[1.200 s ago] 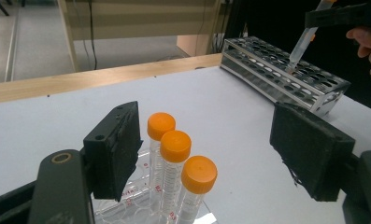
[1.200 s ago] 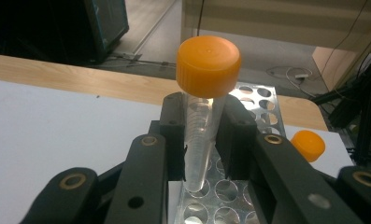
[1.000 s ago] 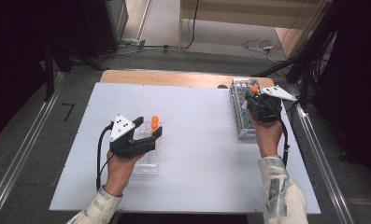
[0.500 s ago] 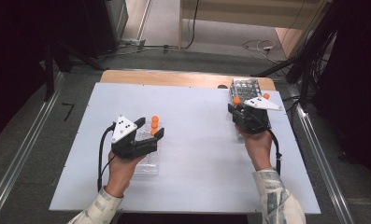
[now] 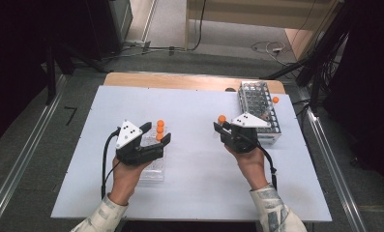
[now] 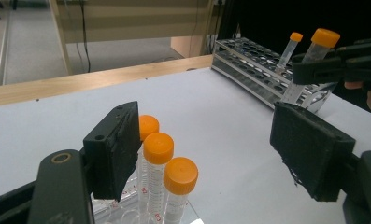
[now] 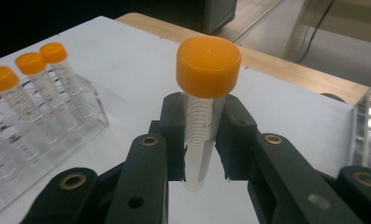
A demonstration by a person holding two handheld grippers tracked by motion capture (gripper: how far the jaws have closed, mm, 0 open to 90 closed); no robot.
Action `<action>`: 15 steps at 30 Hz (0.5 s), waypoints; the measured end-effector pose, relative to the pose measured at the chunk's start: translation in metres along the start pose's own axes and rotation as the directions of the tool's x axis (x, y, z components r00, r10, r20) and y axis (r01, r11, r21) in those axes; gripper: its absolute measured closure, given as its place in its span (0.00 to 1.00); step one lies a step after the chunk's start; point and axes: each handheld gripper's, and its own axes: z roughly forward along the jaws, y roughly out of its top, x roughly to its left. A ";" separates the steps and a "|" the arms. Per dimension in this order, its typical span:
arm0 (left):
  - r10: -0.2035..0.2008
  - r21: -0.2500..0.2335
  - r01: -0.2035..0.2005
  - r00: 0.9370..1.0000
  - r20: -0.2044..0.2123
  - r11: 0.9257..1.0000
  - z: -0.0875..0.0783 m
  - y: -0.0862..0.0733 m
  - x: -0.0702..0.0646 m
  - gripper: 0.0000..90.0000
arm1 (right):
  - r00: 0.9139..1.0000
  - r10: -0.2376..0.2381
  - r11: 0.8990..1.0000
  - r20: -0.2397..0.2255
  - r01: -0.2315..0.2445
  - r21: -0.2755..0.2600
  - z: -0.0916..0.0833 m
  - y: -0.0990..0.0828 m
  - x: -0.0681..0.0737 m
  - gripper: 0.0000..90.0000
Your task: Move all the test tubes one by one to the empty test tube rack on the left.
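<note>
My right gripper is clamped on an orange-capped tube, gripping below the cap so it stays upright above the worktop, between the metal rack and the clear rack. My left gripper straddles the clear rack with jaws wide, holding nothing, apparently to steady it for insertion beside its three tubes.
</note>
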 end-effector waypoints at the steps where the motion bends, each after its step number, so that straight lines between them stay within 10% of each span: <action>1: 0.000 0.001 0.000 1.000 0.001 1.000 0.000 0.000 0.000 0.27 | 1.000 -0.001 1.000 -0.004 0.001 0.004 0.000 -0.001 0.002 0.80; 15: 0.004 0.004 -0.004 1.000 0.008 1.000 0.001 0.000 -0.003 0.27 | 0.996 -0.036 0.999 -0.079 0.037 0.012 0.002 -0.009 0.027 0.80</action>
